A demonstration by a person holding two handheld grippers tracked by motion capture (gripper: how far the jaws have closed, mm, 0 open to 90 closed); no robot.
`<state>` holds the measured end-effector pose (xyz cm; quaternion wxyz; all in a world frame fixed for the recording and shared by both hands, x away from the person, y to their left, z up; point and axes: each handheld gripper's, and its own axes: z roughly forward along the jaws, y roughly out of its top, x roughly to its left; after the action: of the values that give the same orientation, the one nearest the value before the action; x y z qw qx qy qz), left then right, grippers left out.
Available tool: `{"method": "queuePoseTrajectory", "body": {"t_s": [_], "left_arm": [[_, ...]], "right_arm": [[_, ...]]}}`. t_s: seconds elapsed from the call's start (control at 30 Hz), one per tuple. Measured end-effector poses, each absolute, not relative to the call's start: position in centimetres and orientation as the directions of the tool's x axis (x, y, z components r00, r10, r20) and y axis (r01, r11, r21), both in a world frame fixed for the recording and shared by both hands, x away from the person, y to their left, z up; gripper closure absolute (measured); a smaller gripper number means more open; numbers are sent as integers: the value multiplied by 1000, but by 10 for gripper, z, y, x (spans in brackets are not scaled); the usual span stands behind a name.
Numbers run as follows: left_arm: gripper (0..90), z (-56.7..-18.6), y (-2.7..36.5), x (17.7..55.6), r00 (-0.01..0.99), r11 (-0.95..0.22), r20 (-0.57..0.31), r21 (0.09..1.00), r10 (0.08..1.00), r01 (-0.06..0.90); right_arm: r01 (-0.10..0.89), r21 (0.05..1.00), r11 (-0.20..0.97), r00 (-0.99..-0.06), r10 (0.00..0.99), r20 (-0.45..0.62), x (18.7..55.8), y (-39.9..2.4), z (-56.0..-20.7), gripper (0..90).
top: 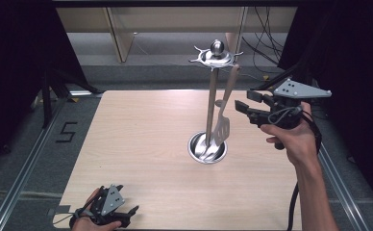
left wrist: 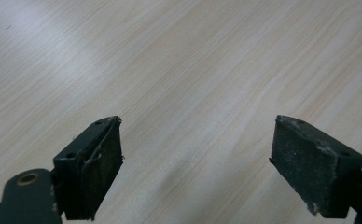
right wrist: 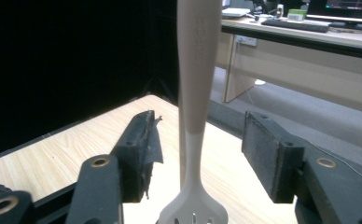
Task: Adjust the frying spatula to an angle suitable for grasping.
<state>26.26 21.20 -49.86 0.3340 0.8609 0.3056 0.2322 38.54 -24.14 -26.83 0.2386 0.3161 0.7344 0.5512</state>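
Wooden-handled slotted spatula (top: 224,108) hangs from the steel utensil stand (top: 212,103) mid-counter (top: 141,144), so the spread-jawed right gripper (top: 244,107) should centre on its handle and squeeze gently, while the left gripper (top: 127,215) rests open.

A utensil stand (top: 212,103) stood right of centre on my table (top: 141,144), a slotted spatula (top: 222,120) hanging from its top rack (top: 216,57). My right gripper (top: 244,106) hovered just right of the spatula; my left gripper (top: 127,214) rested at the near left edge.
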Motion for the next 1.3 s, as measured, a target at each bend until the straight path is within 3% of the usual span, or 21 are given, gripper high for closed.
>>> {"method": "queuePoseTrajectory", "body": {"t_s": [0.97,1.3], "left_arm": [[159,-497,214,263,712,-606,205,705,672,369],[159,-498,212,264,704,-597,206,713,680,368]], "right_arm": [[251,944,213,-656,754,4,370,-253,-327,400],[293,940,174,-651,756,63,371,-254,-340,371]]}}
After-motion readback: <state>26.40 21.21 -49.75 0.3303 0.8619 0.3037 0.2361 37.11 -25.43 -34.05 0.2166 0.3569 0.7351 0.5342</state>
